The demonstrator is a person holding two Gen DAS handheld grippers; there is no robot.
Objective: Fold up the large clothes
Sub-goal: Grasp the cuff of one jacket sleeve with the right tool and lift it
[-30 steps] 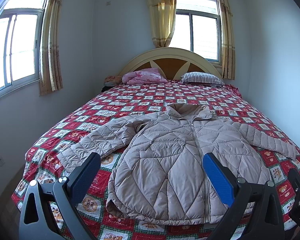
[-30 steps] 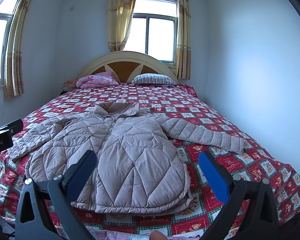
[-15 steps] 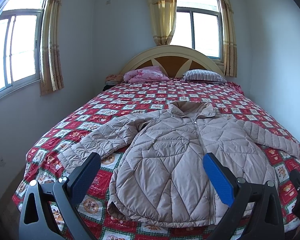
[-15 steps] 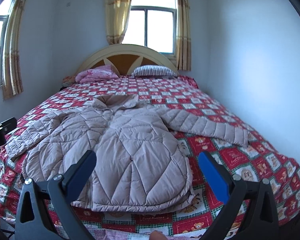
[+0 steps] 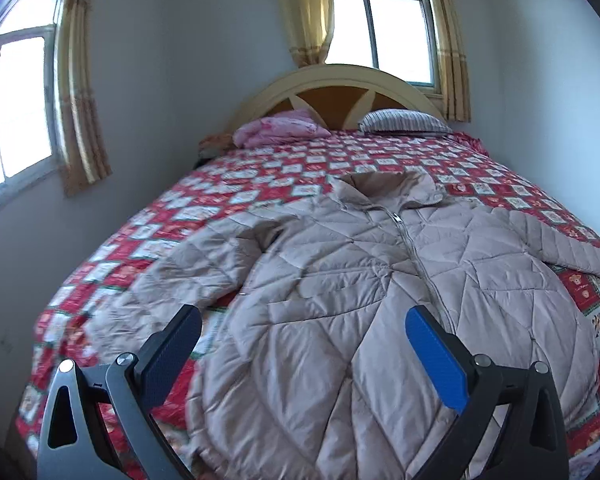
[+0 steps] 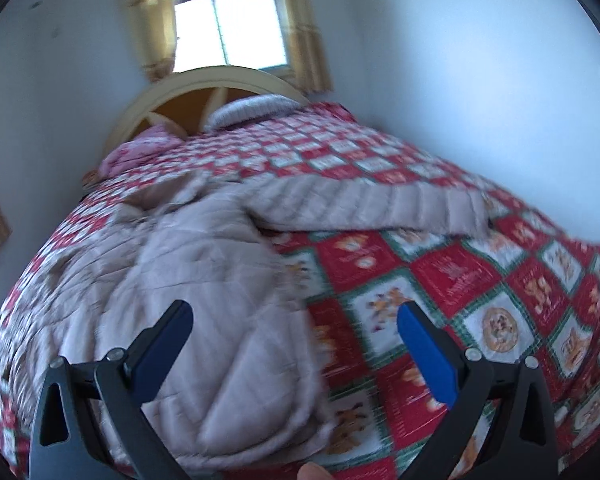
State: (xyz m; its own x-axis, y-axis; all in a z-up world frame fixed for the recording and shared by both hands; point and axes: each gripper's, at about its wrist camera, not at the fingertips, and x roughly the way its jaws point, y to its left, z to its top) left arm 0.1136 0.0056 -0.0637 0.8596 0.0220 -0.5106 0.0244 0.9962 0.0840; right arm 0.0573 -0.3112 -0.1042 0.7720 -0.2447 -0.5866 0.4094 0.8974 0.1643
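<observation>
Jacket, beige quilted, zipped, is laid flat face-up on the bed, filling the centre and lower half of the left wrist frame; collar is pointed toward the headboard at upper centre. One sleeve is spread toward the left edge of that frame, the other sleeve is stretched across the middle of the right wrist frame toward the right edge. Nothing is folded yet.

Left claw is held wide apart, empty, hanging above the lower body of the jacket at bottom centre; no contact is seen. Right claw is also spread apart and empty, placed over the jacket's side edge, with red patterned bedspread filling the lower right of its frame. Right view is motion-blurred, so fine detail cannot be told. A fingertip is seen at the bottom edge.

Step judged: approach before the first fold, no grasp made. Next move probably calls for the right claw to be lowered onto the outstretched sleeve or the side hem, closed on the padded fabric, and the sleeve carried across the chest. Puffy fabric may slip if only the top layer is pinched.

A pink bundle and striped pillow are left by the headboard.
</observation>
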